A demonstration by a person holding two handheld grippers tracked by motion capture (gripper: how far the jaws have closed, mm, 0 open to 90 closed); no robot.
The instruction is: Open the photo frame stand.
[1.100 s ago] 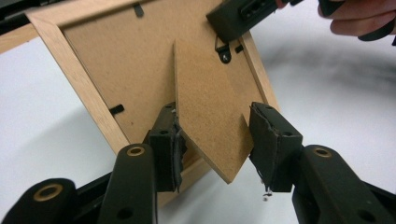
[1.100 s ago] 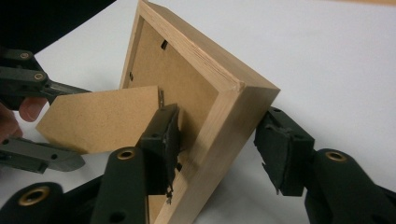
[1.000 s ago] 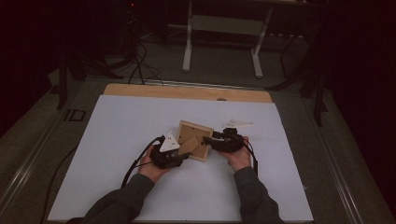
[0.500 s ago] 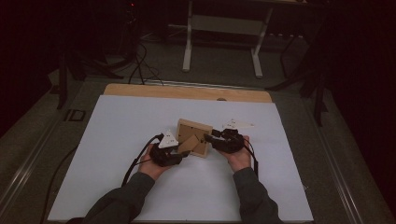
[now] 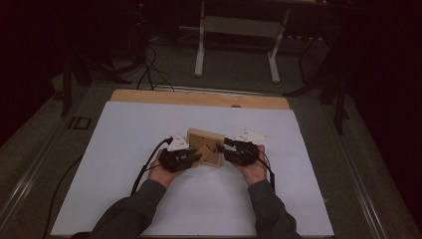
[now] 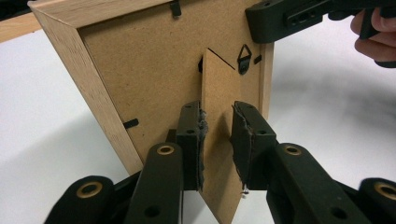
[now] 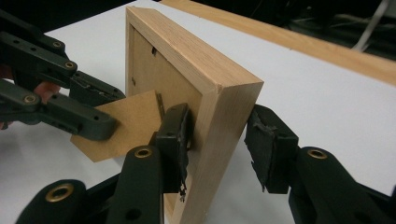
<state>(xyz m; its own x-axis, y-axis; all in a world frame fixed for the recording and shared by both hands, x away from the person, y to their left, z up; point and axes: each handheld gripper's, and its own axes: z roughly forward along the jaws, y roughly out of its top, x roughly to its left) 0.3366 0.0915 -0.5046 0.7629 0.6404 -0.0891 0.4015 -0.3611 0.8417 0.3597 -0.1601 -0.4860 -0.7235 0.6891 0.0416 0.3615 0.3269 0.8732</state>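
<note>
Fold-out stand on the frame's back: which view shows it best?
The left gripper view: the stand runs up between the left gripper, hinged open off the frame. In the right gripper view it is partly behind jaws. In the high view it is small.

No lettering, label, brand or number can be read here, not on the wooden picture frame either.

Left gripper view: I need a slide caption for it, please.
Left gripper, jaws just closing, straddles the fold-out stand of a wooden picture frame while the right gripper steadies its edge.
</note>
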